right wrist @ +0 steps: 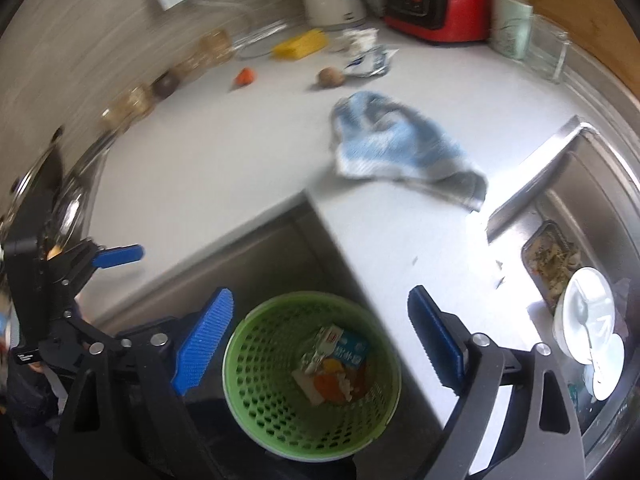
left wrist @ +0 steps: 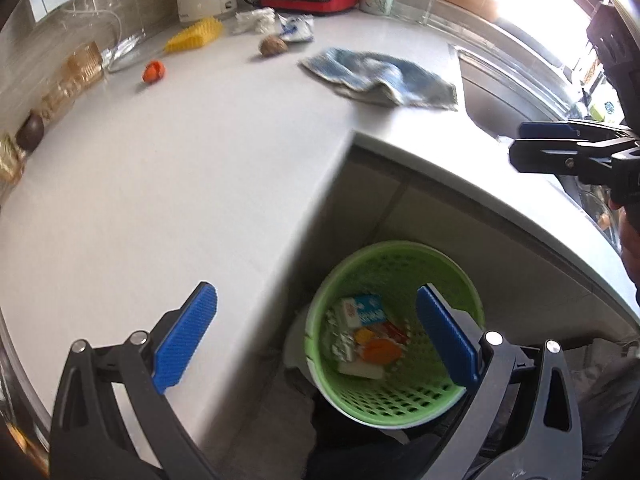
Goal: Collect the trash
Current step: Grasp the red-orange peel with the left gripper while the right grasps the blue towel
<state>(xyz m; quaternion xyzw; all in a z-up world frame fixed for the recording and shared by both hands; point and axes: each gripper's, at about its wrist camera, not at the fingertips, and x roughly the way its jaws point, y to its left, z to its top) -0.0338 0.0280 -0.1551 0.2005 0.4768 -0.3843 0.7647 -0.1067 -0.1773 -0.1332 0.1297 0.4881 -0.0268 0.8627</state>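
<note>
Claws first: my left claw [left wrist: 316, 344] stands wide apart and empty, its ribbed blue pads framing the green basket [left wrist: 460, 280] below the worktop [left wrist: 180, 160] edge. My right claw [right wrist: 320, 344] is equally wide and holds nothing, hovering over the same basket [right wrist: 248, 336], a perforated plastic bin on the floor with a small carton [right wrist: 346, 346] and orange scraps lying at its bottom.

Out on the pale, smooth worktop the remaining trash sits well apart from me, near the back wall: an orange scrap [left wrist: 154, 71], a brown round nut-like thing [left wrist: 274, 45], a crumpled white wrapper [left wrist: 256, 20] and a blue-printed packet [left wrist: 296, 28]. I judge the wrapper and packet light, soft and crushable, best pinched at a raised fold. The nut looks hard and likely to roll, so I would close across its widest part. A limp blue cloth [left wrist: 380, 76] lies between them and the steel sink [right wrist: 580, 208].
</note>
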